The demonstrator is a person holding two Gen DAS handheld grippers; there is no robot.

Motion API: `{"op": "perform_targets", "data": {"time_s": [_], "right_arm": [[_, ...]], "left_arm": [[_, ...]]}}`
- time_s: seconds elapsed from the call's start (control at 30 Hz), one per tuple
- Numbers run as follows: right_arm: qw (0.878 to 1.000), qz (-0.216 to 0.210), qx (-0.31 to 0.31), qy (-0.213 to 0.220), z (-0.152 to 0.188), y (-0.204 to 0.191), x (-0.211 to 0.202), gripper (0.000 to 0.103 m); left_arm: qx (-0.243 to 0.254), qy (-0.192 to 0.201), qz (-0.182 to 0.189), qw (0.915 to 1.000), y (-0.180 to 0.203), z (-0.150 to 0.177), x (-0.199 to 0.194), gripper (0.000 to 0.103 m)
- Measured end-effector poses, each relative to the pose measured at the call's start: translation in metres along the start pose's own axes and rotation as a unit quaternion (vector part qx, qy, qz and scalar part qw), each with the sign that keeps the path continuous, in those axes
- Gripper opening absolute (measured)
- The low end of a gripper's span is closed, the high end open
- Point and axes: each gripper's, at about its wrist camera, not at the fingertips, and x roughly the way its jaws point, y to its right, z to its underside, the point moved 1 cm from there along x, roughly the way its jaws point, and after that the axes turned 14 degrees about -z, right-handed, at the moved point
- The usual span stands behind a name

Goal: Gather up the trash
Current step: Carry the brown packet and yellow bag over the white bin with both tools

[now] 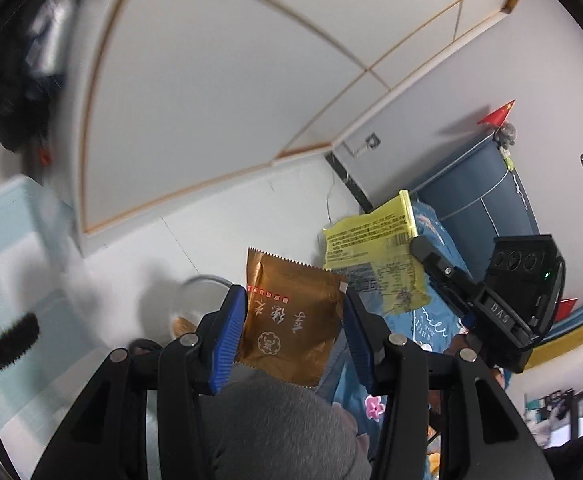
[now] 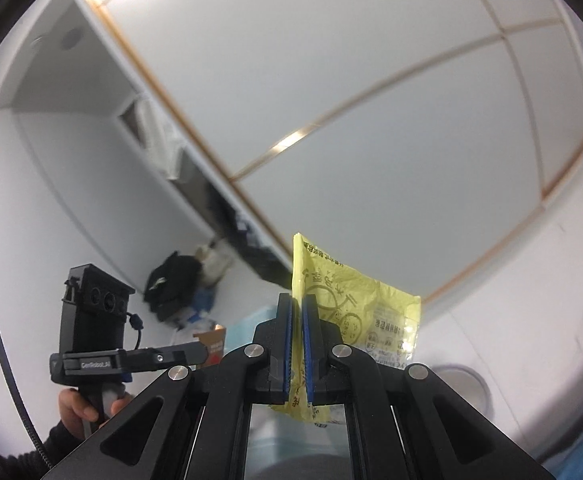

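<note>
White ceiling panels are filling both views; left gripper (image 1: 295,328) jaws are pinching the brown wrapper (image 1: 291,320); right gripper (image 2: 296,344) jaws are clamping the yellow wrapper (image 2: 355,312); both are light, crinkly; grip edges.

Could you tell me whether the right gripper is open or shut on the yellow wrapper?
Shut: the right gripper pinches the yellow wrapper between nearly touching pads.

**Two wrappers aloft**

The left gripper (image 1: 294,334) held a brown wrapper (image 1: 291,322) between its blue pads (image 1: 227,340). Right of that wrapper, the right gripper (image 1: 423,250) (seen side-on) pinched a yellow wrapper (image 1: 375,256) before a blue cabinet (image 1: 475,196).
</note>
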Motion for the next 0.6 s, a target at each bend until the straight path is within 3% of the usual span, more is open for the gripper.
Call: {"op": "perform_targets", "data": {"time_s": [0.33, 0.6], "right_arm": [[0.991, 0.039, 0.126, -0.035, 0.037, 0.123, 0.025, 0.004], [0.974, 0.051, 0.208, -0.077, 0.082, 0.19, 0.088, 0.005]], "left_arm": [[-0.021, -0.122, 0.004, 0.9923, -0.023, 0.0, 0.11, 0.043], [-0.066, -0.191, -0.004, 0.9793, -0.036, 0.005, 0.167, 0.043]]}}
